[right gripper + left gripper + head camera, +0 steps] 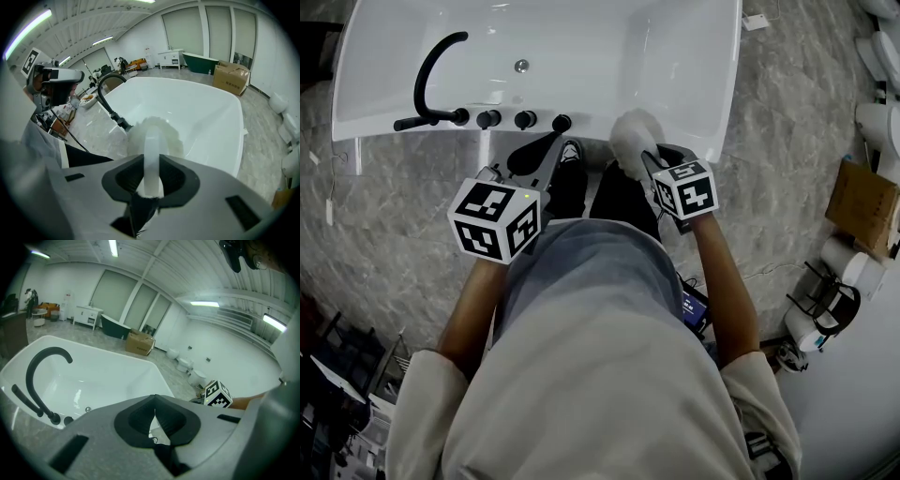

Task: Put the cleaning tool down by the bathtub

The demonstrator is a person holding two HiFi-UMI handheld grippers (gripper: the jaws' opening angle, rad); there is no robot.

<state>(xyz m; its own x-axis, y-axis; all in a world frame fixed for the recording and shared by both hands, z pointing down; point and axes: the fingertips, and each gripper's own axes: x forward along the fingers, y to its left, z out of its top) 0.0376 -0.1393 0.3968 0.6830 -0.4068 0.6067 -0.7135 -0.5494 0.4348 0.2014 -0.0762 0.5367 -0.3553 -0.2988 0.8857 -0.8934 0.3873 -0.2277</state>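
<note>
Cleaning tool (152, 136), a fluffy white head on a pale handle, is clamped by that handle between the jaws of the right gripper (150, 183), with its head at the near rim of the white bathtub (694, 66). The left gripper (156, 420) is empty, jaws pressed together, just in front of the tub near the black faucet (427, 80). A drain (521, 66) shows on the tub's floor.

**Counting What Is Here**

One white bathtub (694, 56). On it are one curved black tap (431, 66), three round black knobs (525, 119) and one drain (521, 66). One fluffy white cleaning tool (630, 141). Two grippers: the left gripper (155, 416) and the right gripper (151, 176). One dark green bathtub (115, 328). One cardboard box (139, 342). Three white toilets (185, 364).
</note>
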